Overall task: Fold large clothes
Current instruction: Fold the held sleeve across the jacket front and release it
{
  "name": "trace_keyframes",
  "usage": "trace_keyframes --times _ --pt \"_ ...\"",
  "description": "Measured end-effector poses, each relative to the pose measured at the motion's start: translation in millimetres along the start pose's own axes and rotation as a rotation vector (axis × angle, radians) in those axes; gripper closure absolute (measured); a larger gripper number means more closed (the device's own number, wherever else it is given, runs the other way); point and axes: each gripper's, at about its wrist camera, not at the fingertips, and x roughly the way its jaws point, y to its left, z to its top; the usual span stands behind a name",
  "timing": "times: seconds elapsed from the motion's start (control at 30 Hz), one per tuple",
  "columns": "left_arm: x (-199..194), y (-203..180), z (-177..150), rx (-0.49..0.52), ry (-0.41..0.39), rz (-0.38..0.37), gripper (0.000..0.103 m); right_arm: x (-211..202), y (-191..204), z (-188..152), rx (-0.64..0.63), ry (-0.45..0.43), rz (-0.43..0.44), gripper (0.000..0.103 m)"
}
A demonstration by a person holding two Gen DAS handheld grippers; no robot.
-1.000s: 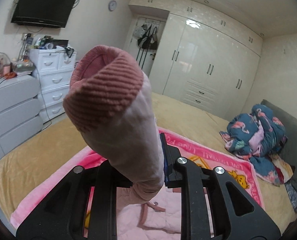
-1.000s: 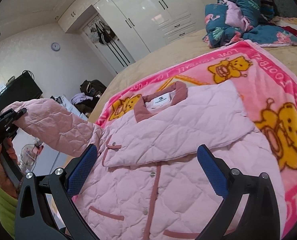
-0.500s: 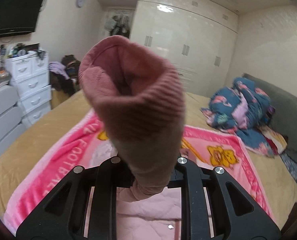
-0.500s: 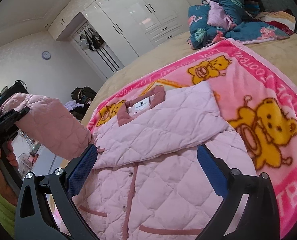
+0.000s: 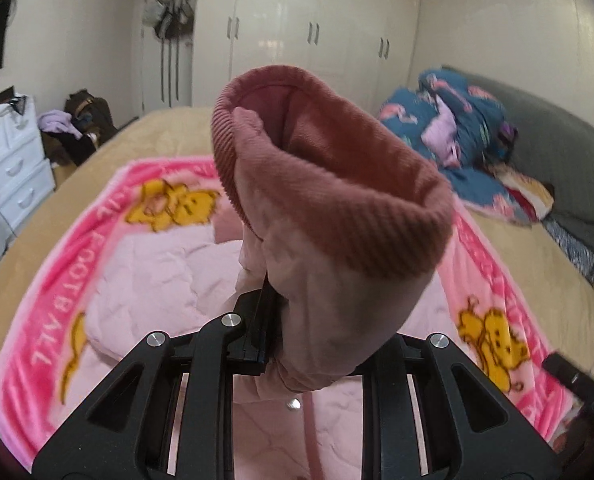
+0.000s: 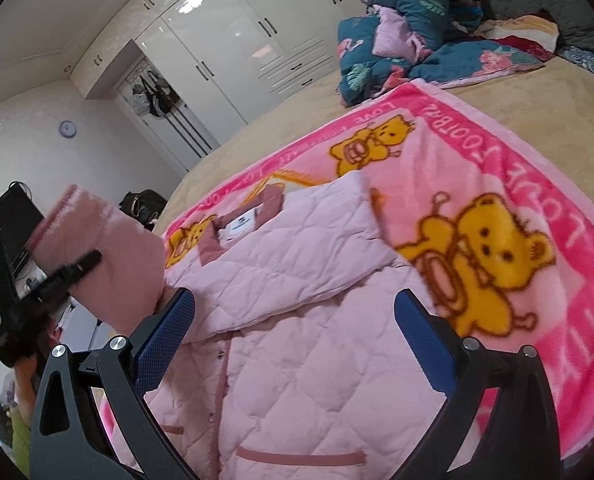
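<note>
Left hand-held gripper [image 5: 271, 320] pinches the sleeve [image 5: 329, 216] by its cuff, lifted to fold it over the jacket [image 6: 297, 320]. Jacket lies flat on blanket [image 6: 517, 152] on bed; right hand-held gripper [image 6: 293, 340] spread, empty, w/ nothing between.

We see a pale pink quilted jacket [image 6: 297, 320] lying face-up on a pink teddy-bear blanket [image 6: 517, 184], collar away from us, one sleeve [image 6: 297, 256] folded across its chest, the other sleeve [image 5: 329, 240] raised off it, its darker ribbed cuff [image 5: 337, 208] gaping open
</note>
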Motion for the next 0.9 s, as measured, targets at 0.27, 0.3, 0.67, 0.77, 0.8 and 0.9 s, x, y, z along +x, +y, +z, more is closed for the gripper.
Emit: trace_keyframes --times 0.27,0.3,0.67,0.77,0.8,0.9 --pt "40.1 -33.2 -40.0 0.06 0.116 -0.019 0.086 -3.8 -21.0 3.2 0.021 -0.002 -0.02 0.004" --pt "44.6 -36.2 -44.5 0.066 0.13 -0.022 0.085 -3.9 -22.9 3.1 0.022 0.0 -0.022 0.004" --pt "71.5 -62.6 -78.7 0.163 0.235 -0.055 0.063 -1.6 -38.2 0.6 0.036 0.019 -0.051 0.004" --pt "73.8 -72.5 -88.6 0.223 0.261 -0.059 0.052 0.2 -38.1 0.1 0.033 0.024 -0.051 0.004" --pt "74.4 -74.5 -90.9 0.237 0.268 -0.058 0.046 1.0 -37.3 -0.4 0.032 0.027 -0.051 0.004" --pt "73.8 -79.7 -99.5 0.28 0.298 -0.057 0.042 3.6 -34.3 -1.5 0.028 0.035 -0.046 0.004"
